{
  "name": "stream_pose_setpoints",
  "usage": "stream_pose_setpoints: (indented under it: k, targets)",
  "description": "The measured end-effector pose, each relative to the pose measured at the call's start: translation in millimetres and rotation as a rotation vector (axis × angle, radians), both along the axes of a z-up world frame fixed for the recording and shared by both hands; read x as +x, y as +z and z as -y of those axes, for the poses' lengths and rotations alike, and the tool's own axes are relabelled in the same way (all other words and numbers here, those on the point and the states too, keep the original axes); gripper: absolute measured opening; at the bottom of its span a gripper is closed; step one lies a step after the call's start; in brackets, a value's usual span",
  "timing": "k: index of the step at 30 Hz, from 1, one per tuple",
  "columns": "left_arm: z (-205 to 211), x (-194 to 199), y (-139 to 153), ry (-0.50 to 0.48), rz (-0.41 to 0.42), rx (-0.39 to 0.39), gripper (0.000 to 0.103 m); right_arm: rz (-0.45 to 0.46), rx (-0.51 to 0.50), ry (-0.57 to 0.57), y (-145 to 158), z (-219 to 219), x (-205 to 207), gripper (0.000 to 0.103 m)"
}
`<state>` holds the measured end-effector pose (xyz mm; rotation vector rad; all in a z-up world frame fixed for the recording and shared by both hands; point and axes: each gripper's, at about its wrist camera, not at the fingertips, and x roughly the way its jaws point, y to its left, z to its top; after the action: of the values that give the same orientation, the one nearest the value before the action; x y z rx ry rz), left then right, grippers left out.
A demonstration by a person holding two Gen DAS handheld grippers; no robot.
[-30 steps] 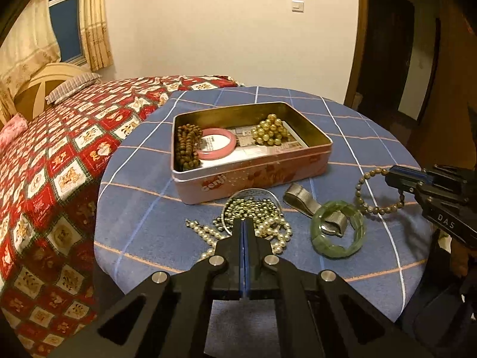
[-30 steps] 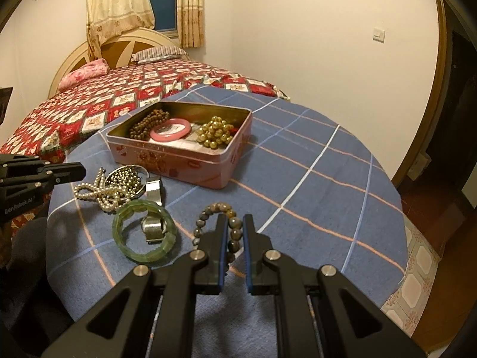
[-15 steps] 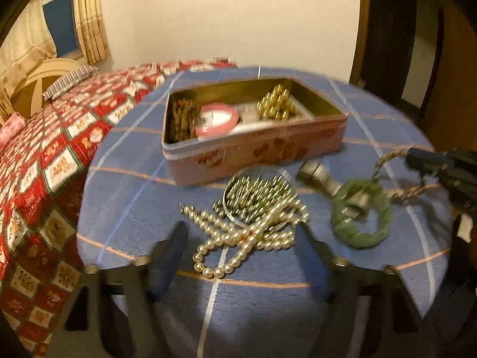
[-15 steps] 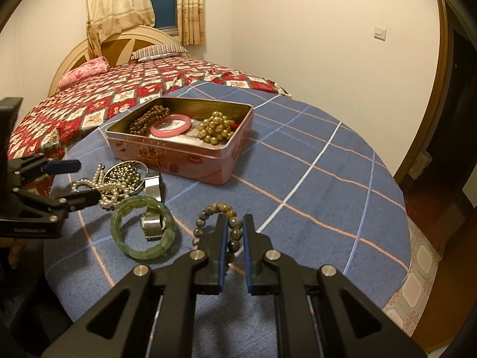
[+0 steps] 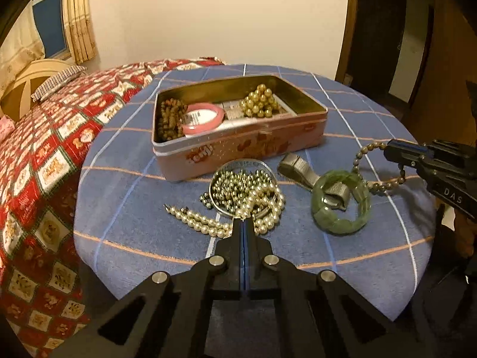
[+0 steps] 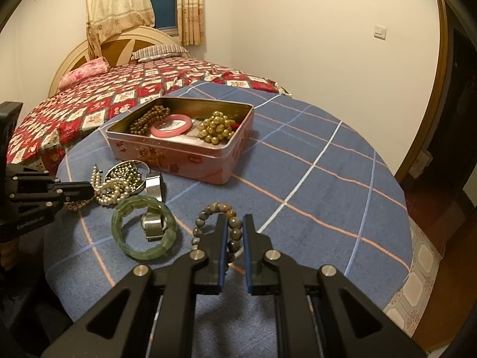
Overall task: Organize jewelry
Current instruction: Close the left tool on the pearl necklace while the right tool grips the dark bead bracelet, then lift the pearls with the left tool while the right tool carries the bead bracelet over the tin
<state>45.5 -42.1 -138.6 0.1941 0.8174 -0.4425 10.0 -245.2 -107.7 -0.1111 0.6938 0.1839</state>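
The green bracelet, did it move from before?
No. The green bracelet lies where it did, left of the right gripper and in front of the pink tin.

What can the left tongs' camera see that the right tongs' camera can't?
Only the left view shows the left tongs pinched shut at the pearl necklace, and a dark doorway.

Only the right view shows the gap between the right tongs around the brown bead bracelet, and the pink pillow.

Both show the pink tin, the green bangle, the silver watch and the bed.
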Motion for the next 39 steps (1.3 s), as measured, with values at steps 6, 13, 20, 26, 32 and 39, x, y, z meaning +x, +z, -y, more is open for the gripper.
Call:
stream_pose_setpoints:
  k: [6,13,20,26,32,39]
  targets:
    - [1.6,-0.6,2.9,-0.031,0.021,-0.010,0.000,-0.003,-0.002,0.002,0.0,-1.4,0.6,0.011]
    - [12.3,-2.8,1.8,-0.087,0.077,0.064,0.064,-0.006,-0.002,0.003,-1.6,-1.6,1.7,0.011]
    - [10.7,14.6,-17.5,-0.111,0.014,0.076,0.064,-0.011,-0.003,0.007,-3.9,-3.0,2.0,0.011]
    - [10.0,4.6,-16.5,-0.146,0.003,0.122,0.022,-0.012,0.003,0.003,-5.4,-2.6,3.6,0.011]
    - [13.1,-2.0,-10.3,-0.139,-0.024,0.103,0.013,0.008,0.004,0.009,1.6,-2.8,-0.3,0.011]
    - [10.2,-9.3,24.6,-0.130,0.029,0.046,0.013,0.055,0.007,0.002,22.1,-0.6,-4.9,0.011]
